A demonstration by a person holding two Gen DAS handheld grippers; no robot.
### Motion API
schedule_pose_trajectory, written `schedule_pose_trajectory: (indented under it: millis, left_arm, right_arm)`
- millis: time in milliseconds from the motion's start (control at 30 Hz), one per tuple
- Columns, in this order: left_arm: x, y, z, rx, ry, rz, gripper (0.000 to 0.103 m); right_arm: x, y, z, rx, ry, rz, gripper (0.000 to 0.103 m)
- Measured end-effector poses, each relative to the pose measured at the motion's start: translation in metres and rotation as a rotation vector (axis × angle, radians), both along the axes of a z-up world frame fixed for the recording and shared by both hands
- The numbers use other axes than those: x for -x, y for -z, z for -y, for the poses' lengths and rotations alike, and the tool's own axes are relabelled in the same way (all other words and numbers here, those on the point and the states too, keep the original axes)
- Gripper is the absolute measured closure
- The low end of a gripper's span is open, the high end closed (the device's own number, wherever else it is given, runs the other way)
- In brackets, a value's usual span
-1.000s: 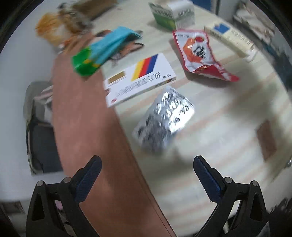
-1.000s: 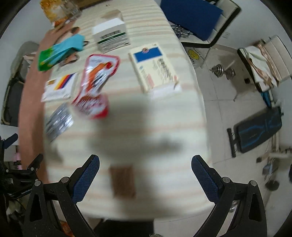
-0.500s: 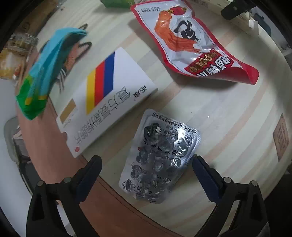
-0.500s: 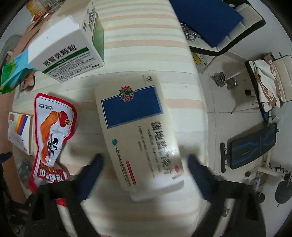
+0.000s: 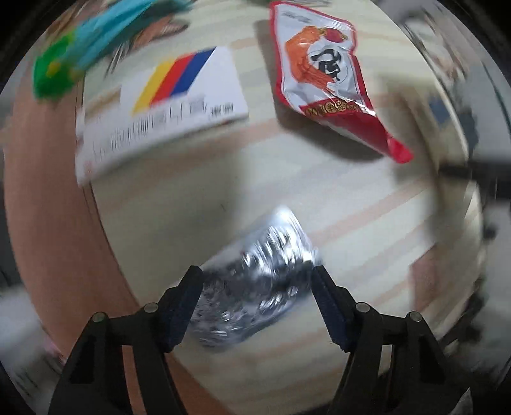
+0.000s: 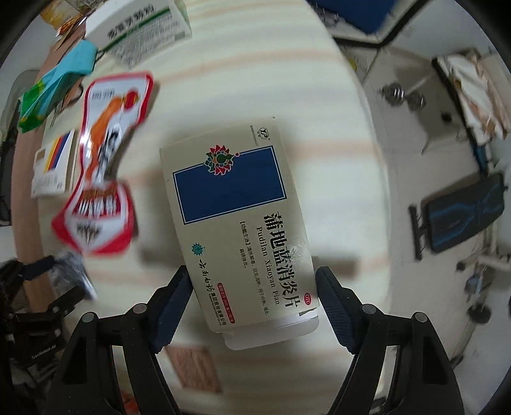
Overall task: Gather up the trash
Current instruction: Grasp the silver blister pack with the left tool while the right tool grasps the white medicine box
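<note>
Since half a second ago, both pairs of fingers have been narrowed from wide apart onto their targets, and the foil blister pack (image 5: pixel 255 281) has been tilted up off the striped table (image 5: pixel 319 178) where it had lain flat. In the left wrist view, the left gripper (image 5: pixel 255 303) is seen closed onto the blister pack, whose two side edges meet the blue pads; the picture is blurred, so the firmness of that hold cannot be judged. Ahead and to the left of these fingers lies a white box with colour stripes (image 5: pixel 172 105), and ahead and to the right a red snack pouch (image 5: pixel 325 79).

In the right wrist view, the right gripper (image 6: pixel 252 303) is seen closed onto the near end of the beige medicine box (image 6: pixel 242 223), which reaches forward from between the pads. Whether the box has been lifted clear of the table cannot be told. A white and green carton (image 6: pixel 140 28) and a teal wrapper (image 6: pixel 57 86) lie far ahead to the left.

The step in hand is judged to be the grasp of two pieces of trash at once. A lift clear of the table is called for next, then carriage to a bin, which is not seen in either view.
</note>
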State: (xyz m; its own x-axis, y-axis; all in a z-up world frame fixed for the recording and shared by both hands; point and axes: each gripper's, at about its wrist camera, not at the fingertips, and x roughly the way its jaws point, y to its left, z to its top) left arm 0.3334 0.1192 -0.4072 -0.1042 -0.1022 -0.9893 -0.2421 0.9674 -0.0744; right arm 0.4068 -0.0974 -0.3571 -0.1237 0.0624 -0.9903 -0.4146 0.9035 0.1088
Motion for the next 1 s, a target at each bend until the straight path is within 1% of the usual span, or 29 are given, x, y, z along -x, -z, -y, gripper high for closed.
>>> schedule_pose_trajectory:
  millis: [33, 67, 133, 167, 200, 233, 267, 300, 333, 367, 400, 433, 467, 500, 567, 600, 633, 667, 700, 767, 800, 867, 933, 967, 1000]
  left_arm:
    - [0.003, -0.001, -0.001, 0.041, -0.064, -0.004, 0.036]
    - [0.005, -0.002, -0.001, 0.079, -0.104, -0.002, 0.036]
    - [0.004, -0.004, 0.001, 0.133, -0.102, 0.001, 0.035]
    - [0.004, -0.006, 0.005, 0.141, -0.072, 0.001, 0.034]
    - [0.003, -0.009, 0.009, 0.100, -0.032, -0.008, 0.034]
    - [0.004, -0.014, 0.009, 0.059, -0.013, -0.008, 0.034]
    - [-0.001, -0.017, 0.004, 0.044, -0.028, -0.011, 0.034]
    - [0.000, -0.021, -0.002, 0.022, -0.082, -0.018, 0.034]
    - [0.008, -0.026, -0.013, 0.012, -0.182, -0.014, 0.034]
    - [0.018, -0.029, -0.018, 0.013, -0.250, -0.008, 0.034]
    - [0.032, -0.031, -0.025, 0.015, -0.371, -0.008, 0.034]
    - [0.049, -0.031, -0.029, 0.048, -0.495, -0.014, 0.034]
    - [0.063, -0.028, -0.030, 0.088, -0.571, -0.017, 0.034]
    - [0.079, -0.023, -0.030, 0.145, -0.693, -0.027, 0.034]
    - [0.098, -0.012, -0.029, 0.238, -0.882, -0.028, 0.034]
    - [0.106, -0.002, -0.029, 0.291, -0.987, -0.029, 0.034]
    - [0.108, 0.003, -0.030, 0.313, -1.036, -0.030, 0.034]
    - [0.110, 0.011, -0.031, 0.349, -1.114, -0.017, 0.034]
    - [0.110, 0.013, -0.033, 0.354, -1.149, -0.009, 0.034]
    - [0.113, 0.015, -0.043, 0.321, -1.199, 0.020, 0.034]
    - [0.107, 0.013, -0.047, 0.309, -1.206, 0.036, 0.034]
    - [0.090, 0.009, -0.050, 0.299, -1.183, 0.068, 0.034]
    - [0.067, 0.005, -0.051, 0.293, -1.098, 0.097, 0.034]
    - [0.053, 0.004, -0.049, 0.274, -1.017, 0.109, 0.034]
    - [0.048, 0.005, -0.040, 0.244, -0.959, 0.096, 0.034]
  right_arm:
    - [0.003, 0.001, 0.004, -0.004, 0.007, -0.022, 0.023]
    - [0.005, 0.003, 0.007, -0.006, 0.009, -0.048, 0.023]
    - [0.008, 0.005, 0.012, -0.007, 0.010, -0.069, 0.023]
    - [0.007, 0.005, 0.012, 0.003, -0.006, -0.065, 0.023]
    - [0.006, 0.004, 0.012, 0.012, -0.015, -0.053, 0.023]
    - [0.007, 0.002, 0.011, 0.016, -0.021, -0.041, 0.022]
    - [0.008, 0.000, 0.010, 0.020, -0.028, -0.024, 0.022]
    - [0.007, -0.002, 0.010, 0.018, -0.026, -0.014, 0.022]
    - [0.005, -0.005, 0.010, 0.015, -0.019, -0.006, 0.022]
    - [0.004, -0.006, 0.011, 0.008, -0.008, 0.001, 0.022]
    - [0.006, -0.007, 0.011, -0.003, 0.006, 0.004, 0.021]
    - [0.005, -0.007, 0.013, -0.010, 0.026, 0.006, 0.021]
    - [0.006, -0.009, 0.013, -0.013, 0.039, 0.004, 0.021]
    - [0.006, -0.007, 0.015, -0.023, 0.063, 0.000, 0.021]
    - [0.002, -0.003, 0.019, -0.032, 0.105, -0.003, 0.021]
    - [0.001, -0.002, 0.020, -0.033, 0.120, 0.000, 0.021]
    - [-0.001, 0.000, 0.022, -0.035, 0.127, 0.003, 0.021]
    - [-0.002, 0.001, 0.023, -0.039, 0.137, 0.007, 0.021]
    - [-0.003, 0.002, 0.023, -0.037, 0.138, 0.012, 0.021]
    - [-0.001, 0.002, 0.020, -0.029, 0.131, 0.023, 0.021]
    - [-0.005, 0.006, 0.022, -0.028, 0.127, 0.023, 0.021]
    - [-0.003, 0.004, 0.015, -0.029, 0.114, 0.028, 0.021]
    - [0.000, 0.001, 0.012, -0.029, 0.101, 0.033, 0.021]
    - [0.000, 0.000, 0.012, -0.029, 0.098, 0.034, 0.021]
    - [0.001, 0.000, 0.011, -0.032, 0.095, 0.034, 0.021]
